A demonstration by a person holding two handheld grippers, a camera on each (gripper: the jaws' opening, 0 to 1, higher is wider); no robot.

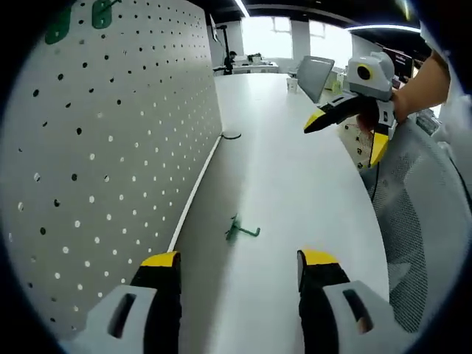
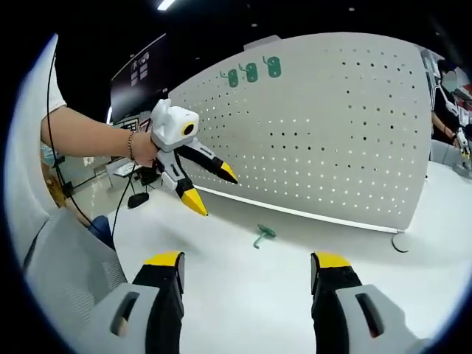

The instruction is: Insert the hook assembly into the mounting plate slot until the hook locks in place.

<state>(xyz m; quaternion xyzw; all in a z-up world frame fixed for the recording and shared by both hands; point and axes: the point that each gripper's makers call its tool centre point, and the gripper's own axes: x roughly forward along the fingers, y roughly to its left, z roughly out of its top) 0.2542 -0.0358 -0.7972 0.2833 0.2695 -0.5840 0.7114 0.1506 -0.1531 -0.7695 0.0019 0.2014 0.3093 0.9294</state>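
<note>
Left gripper view: a small green hook assembly [image 1: 241, 231] of thin bent wire lies on the smooth white table [image 1: 295, 184], near the matte white perforated pegboard [image 1: 110, 147]. Both the left gripper [image 1: 237, 274] and right gripper [image 2: 248, 274] hover with yellow-tipped jaws apart, holding nothing.

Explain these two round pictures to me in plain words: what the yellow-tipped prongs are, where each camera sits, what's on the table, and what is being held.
A person holds a two-jaw gripper in each hand; a camera rides on each.

In the left gripper view, the left gripper rises from the bottom, jaws open; the right gripper hangs opposite, open.

The right gripper view shows the reverse: right gripper below, left gripper opposite.

On the white table lies a small green metal hook, by a white perforated pegboard standing upright. Nothing is held.
</note>
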